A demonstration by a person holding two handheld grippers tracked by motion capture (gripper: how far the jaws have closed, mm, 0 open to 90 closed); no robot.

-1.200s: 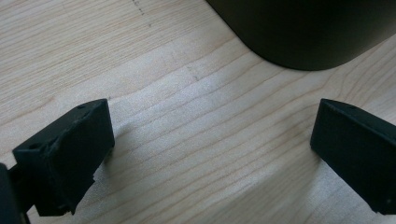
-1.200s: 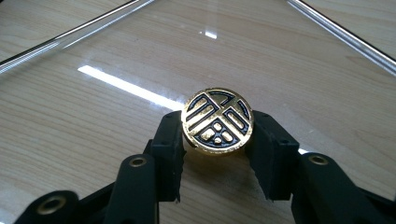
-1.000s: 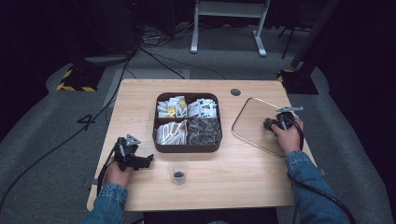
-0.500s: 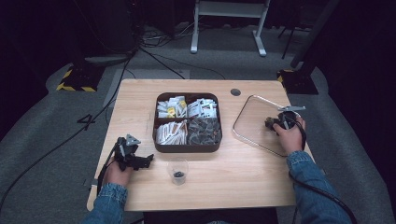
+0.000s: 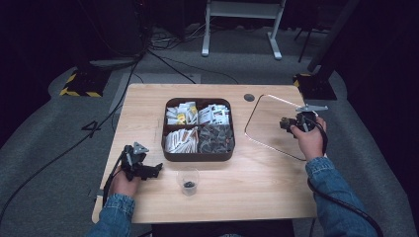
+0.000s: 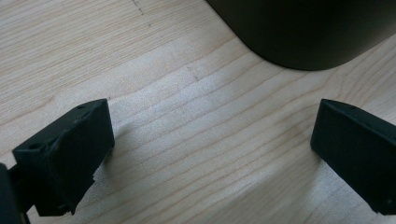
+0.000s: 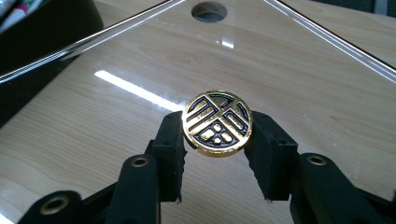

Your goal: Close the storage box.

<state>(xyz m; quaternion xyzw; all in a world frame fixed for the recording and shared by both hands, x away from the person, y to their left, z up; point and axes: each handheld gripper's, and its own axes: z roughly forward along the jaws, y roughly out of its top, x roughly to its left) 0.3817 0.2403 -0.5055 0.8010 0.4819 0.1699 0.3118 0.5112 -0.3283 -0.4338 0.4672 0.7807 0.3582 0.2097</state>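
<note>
A clear glass lid [image 5: 269, 129] lies on the right part of the wooden table [image 5: 247, 192]. Its round gold knob [image 7: 217, 122] with a black pattern sits between the jaws of my right gripper [image 7: 217, 135], which is shut on it. In the high view that gripper [image 5: 286, 123] is over the lid's middle. My left gripper [image 5: 157, 168] rests low over the table near the front left corner of a dark brown tray [image 5: 198, 154]. Its jaws stand wide apart over bare wood [image 6: 205, 154], and the tray's rounded corner [image 6: 303, 32] lies just beyond them.
The tray has compartments holding several packets and sachets. A small clear cup [image 5: 188, 180] with something dark in its bottom stands in front of the tray. A round hole [image 5: 249, 98] is in the tabletop behind the lid. Cables run over the grey floor at the left.
My right gripper has shifted slightly to the left with the lid's knob in it. The left gripper has stayed where it was.
</note>
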